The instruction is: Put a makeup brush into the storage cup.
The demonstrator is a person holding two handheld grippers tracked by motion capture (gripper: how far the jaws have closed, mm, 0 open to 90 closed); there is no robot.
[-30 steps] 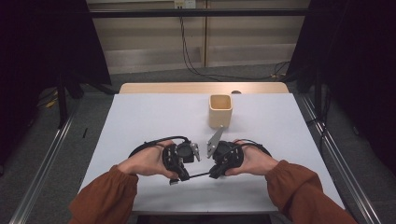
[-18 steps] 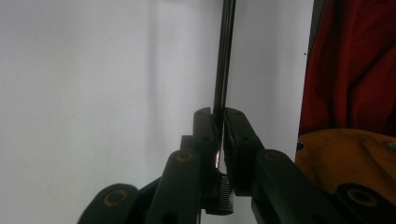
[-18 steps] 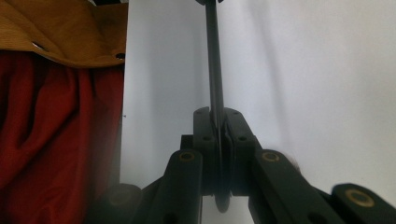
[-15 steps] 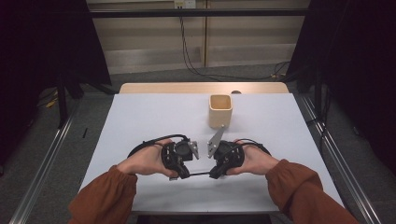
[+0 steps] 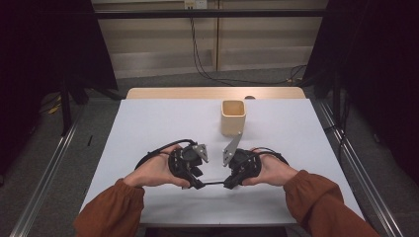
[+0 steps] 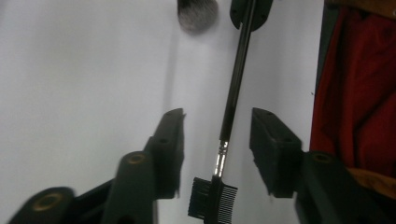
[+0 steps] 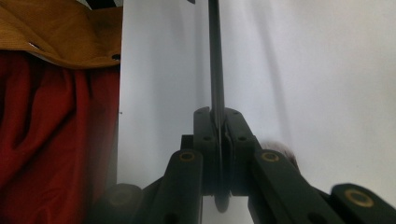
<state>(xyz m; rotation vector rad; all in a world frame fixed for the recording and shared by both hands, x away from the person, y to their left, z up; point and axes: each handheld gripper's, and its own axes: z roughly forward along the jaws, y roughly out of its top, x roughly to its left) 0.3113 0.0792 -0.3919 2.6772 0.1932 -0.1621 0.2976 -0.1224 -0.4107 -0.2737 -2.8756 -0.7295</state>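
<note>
With your right gripper (image 7: 217, 135) clenched on the brush (image 6: 233, 88), let the just-opening left gripper (image 6: 217, 140) clear its comb end before carrying it to the far cup (image 5: 232, 117).

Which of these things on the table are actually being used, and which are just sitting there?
In use:
- slim black brush, comb end between the just-opened, not touching jaws of the left gripper
- right gripper, clamped on the brush handle

Lying about:
- wooden cup, standing farther back on the table
</note>
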